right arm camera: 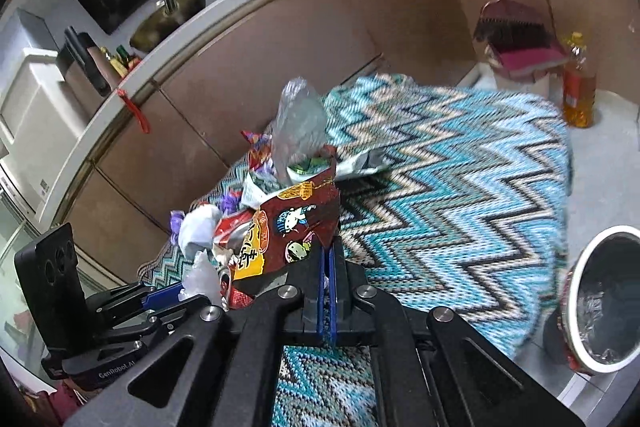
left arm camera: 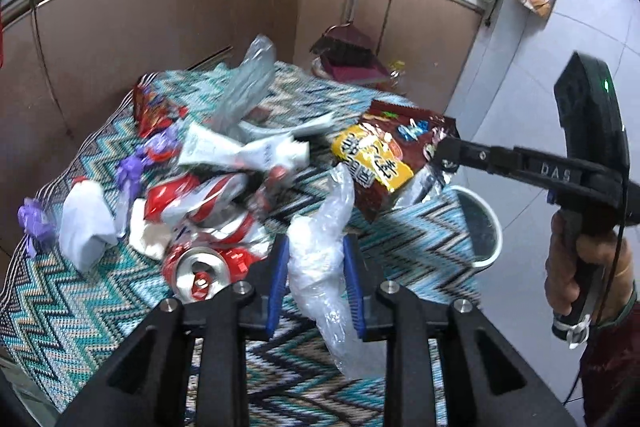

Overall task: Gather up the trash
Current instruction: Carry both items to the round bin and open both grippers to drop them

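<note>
My left gripper [left arm camera: 316,251] is shut on a crumpled clear plastic bag [left arm camera: 320,291], pinched between its blue pads above the table. My right gripper [right arm camera: 327,247] is shut on the corner of a brown and yellow snack wrapper [right arm camera: 296,223], which hangs in the air. In the left wrist view that wrapper [left arm camera: 384,163] dangles from the right gripper [left arm camera: 442,151], held by a person's hand, just over a white-rimmed bin [left arm camera: 480,227]. A pile of trash lies on the zigzag cloth [left arm camera: 80,307]: a crushed red can [left arm camera: 200,271], white paper [left arm camera: 84,227], purple wrappers and a red packet [left arm camera: 152,107].
The bin [right arm camera: 600,299] stands on the floor off the table's right edge. Brown kitchen cabinets [left arm camera: 160,27] run close behind the table. A maroon broom and dustpan [right arm camera: 516,43] and an oil bottle [right arm camera: 578,87] stand in the far corner. A clear bag [right arm camera: 298,123] sticks up from the pile.
</note>
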`<act>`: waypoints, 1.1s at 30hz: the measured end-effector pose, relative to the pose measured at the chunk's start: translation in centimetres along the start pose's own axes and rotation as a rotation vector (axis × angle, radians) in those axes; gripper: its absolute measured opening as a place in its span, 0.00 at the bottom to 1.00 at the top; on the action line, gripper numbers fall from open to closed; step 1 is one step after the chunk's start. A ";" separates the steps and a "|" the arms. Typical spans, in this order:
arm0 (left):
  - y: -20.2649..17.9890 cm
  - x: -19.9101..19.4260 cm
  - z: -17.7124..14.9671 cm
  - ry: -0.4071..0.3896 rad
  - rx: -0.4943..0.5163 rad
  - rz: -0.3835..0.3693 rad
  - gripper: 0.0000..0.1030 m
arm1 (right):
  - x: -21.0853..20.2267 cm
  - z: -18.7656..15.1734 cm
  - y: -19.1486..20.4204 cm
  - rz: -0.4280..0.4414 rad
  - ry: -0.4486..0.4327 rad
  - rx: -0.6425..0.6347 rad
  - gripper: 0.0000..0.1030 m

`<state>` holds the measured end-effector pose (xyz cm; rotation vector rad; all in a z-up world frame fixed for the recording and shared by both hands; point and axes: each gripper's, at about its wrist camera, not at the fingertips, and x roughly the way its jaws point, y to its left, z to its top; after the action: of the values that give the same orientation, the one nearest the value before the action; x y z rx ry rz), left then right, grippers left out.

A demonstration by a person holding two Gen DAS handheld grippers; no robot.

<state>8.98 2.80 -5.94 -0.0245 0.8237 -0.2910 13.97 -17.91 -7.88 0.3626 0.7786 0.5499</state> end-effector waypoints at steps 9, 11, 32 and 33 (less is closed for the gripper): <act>-9.7 3.1 4.4 0.025 0.101 -0.160 0.24 | -9.0 -1.6 -7.9 -0.259 -0.106 0.118 0.02; -12.5 4.4 5.3 0.047 0.124 -0.196 0.24 | -10.7 -2.3 -9.9 -0.358 -0.117 0.136 0.02; -31.5 27.0 10.1 0.261 0.161 -0.253 0.42 | -9.7 -4.5 -27.3 -0.765 -0.041 0.295 0.16; -31.7 27.5 10.1 0.265 0.156 -0.251 0.44 | -9.4 -4.6 -27.7 -0.761 -0.040 0.297 0.21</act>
<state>26.16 -35.86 -14.63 0.0586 1.0606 -0.6044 14.23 -45.14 -19.45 0.3178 0.8901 -0.2886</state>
